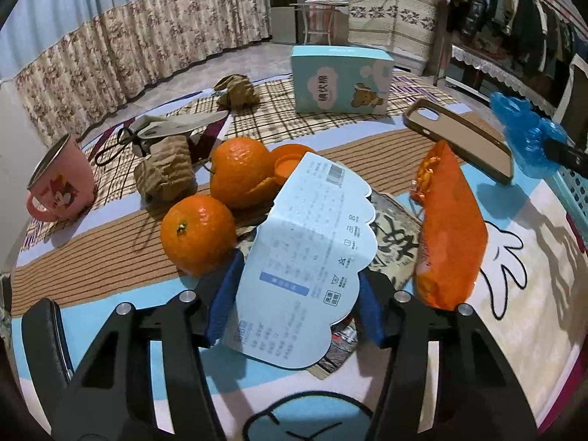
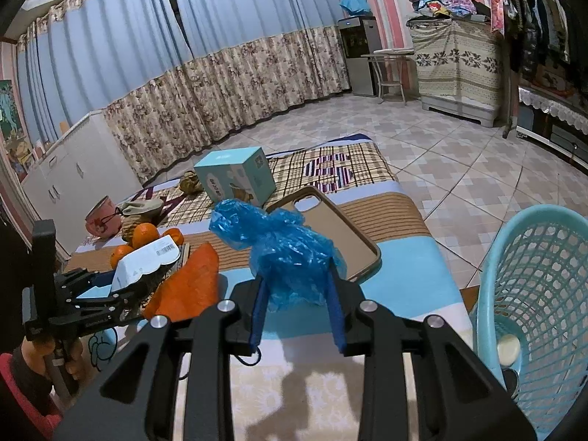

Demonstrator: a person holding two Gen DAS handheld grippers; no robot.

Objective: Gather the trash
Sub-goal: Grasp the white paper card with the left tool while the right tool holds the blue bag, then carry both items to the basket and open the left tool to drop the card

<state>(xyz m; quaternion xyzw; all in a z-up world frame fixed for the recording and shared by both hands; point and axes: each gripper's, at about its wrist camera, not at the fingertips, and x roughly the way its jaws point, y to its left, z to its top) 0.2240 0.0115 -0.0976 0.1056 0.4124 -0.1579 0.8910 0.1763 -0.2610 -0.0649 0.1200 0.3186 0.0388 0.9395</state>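
My left gripper (image 1: pixel 297 279) is shut on a pale blue, cloud-edged printed card (image 1: pixel 312 242), tilted up off the table between the blue pads; the card (image 2: pixel 143 264) and this gripper (image 2: pixel 106 286) also show at the left of the right wrist view. My right gripper (image 2: pixel 297 279) is shut on a crumpled blue plastic bag (image 2: pixel 286 242), held above the tablecloth just left of the turquoise lattice basket (image 2: pixel 533 294). An orange snack wrapper (image 1: pixel 448 228) lies right of the card. Two crumpled brown paper wads (image 1: pixel 165 169) (image 1: pixel 237 90) sit farther back.
Two whole oranges (image 1: pixel 198 235) (image 1: pixel 239 172) and a peeled piece sit just behind the card. A pink mug (image 1: pixel 60 180), a brown phone case (image 1: pixel 459 139) and a light blue box (image 1: pixel 341 81) stand on the patterned tablecloth (image 1: pixel 110 257). A small white object lies inside the basket.
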